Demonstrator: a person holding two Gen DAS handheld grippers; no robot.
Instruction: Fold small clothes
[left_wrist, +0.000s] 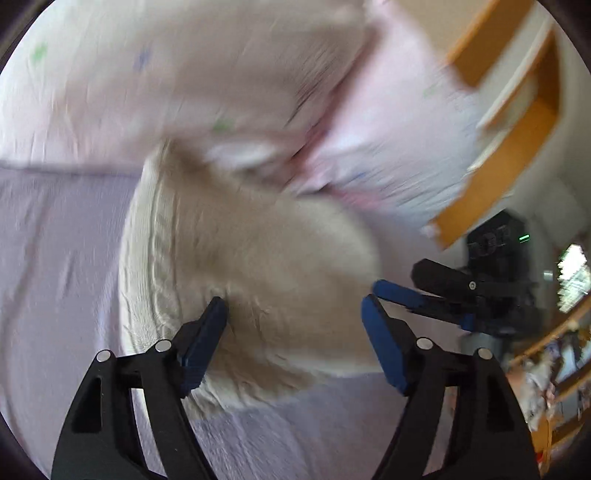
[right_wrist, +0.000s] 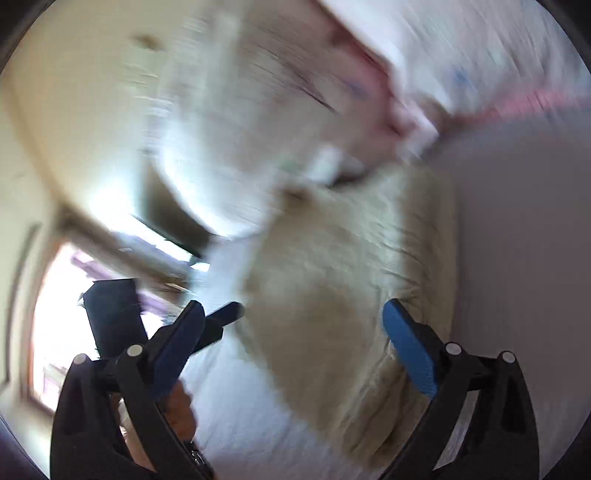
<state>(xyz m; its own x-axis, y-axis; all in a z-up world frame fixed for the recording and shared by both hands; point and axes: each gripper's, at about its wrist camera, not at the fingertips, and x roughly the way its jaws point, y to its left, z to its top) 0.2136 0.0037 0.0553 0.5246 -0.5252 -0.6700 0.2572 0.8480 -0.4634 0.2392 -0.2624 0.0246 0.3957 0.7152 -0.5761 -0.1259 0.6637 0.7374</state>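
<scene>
Looking along my left gripper (left_wrist: 293, 314), I see its fingers spread wide over the cream garment (left_wrist: 251, 258), which lies on the lilac sheet (left_wrist: 55, 258) below a pale pink pillow (left_wrist: 184, 74). My right gripper (right_wrist: 295, 325) is also spread apart, empty, above the same garment (right_wrist: 351, 277).

A cream garment (left_wrist: 251, 280) of soft, wrinkled matt cloth lies on a smooth lilac bed sheet (left_wrist: 55, 277); matt black plastic gripper arms carry blue rubbery pads (left_wrist: 384, 350) and shiny metal pins.
</scene>
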